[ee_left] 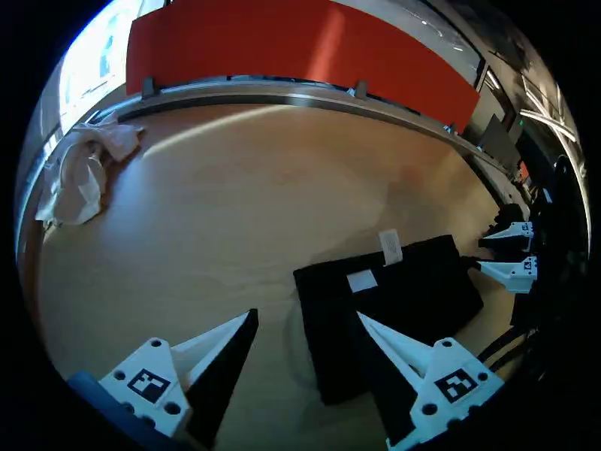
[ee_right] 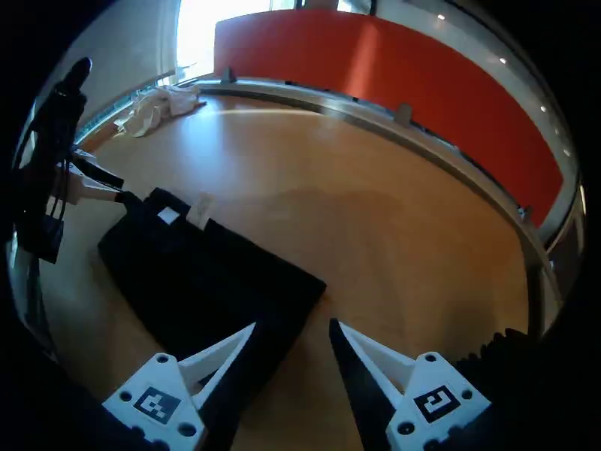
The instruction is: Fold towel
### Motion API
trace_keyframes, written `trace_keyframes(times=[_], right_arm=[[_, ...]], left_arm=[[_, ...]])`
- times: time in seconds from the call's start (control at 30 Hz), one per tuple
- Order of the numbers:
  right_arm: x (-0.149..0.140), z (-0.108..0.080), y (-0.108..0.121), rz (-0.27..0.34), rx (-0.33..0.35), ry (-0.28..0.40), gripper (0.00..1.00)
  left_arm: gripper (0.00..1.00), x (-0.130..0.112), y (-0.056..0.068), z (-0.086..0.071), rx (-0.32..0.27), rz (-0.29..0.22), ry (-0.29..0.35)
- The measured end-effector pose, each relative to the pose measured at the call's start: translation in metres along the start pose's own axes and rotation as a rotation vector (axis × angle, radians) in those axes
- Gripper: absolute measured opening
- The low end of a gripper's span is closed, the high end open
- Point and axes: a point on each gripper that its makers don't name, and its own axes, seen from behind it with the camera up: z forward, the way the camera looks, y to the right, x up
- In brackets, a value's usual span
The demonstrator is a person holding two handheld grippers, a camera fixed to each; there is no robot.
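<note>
Diagonally, black towel [ee_right: 203, 278] on table [ee_right: 391, 218]

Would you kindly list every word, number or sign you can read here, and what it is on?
Nothing is legible.
White tags on the black towel: too blurred to read.
Square markers on the left tool and right tool: patterns, not words.

Well ahead of the left tongs [ee_left: 305, 314], off to their left, we see a crumpled pale cloth [ee_left: 79, 177] on the wooden desk [ee_left: 248, 195]; an orange panel [ee_left: 300, 45] stands beyond.
</note>
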Motion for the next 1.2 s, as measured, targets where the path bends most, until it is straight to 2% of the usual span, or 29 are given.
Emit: trace_keyframes(times=[0.1,0.23,0.3,0.57,0.87,1.03,1.2], right_arm=[[0.003,0.001,0.004,-0.002,-0.019,0.009,0.70],[0.006,0.000,0.007,0.000,-0.035,0.022,0.84],[0.007,-0.001,0.009,0.003,-0.044,0.029,0.87],[0.011,0.000,0.019,0.016,-0.082,0.048,0.88],[0.017,-0.001,0.021,0.020,-0.088,0.064,0.89],[0.017,-0.006,0.015,0.018,-0.073,0.067,1.00],[0.012,-0.012,0.010,0.016,-0.067,0.066,1.00]], left_arm=[[0.88,0.001,-0.004,-0.002,0.016,0.006,0.007],[0.88,0.003,-0.008,-0.004,0.036,0.004,0.016],[0.88,0.003,-0.009,-0.005,0.042,0.000,0.021],[0.89,0.002,-0.014,-0.010,0.054,-0.015,0.032],[0.89,0.007,-0.016,-0.014,0.059,-0.021,0.043],[0.89,0.005,-0.014,-0.016,0.056,-0.020,0.043],[0.89,0.000,-0.012,-0.019,0.056,-0.018,0.040]])
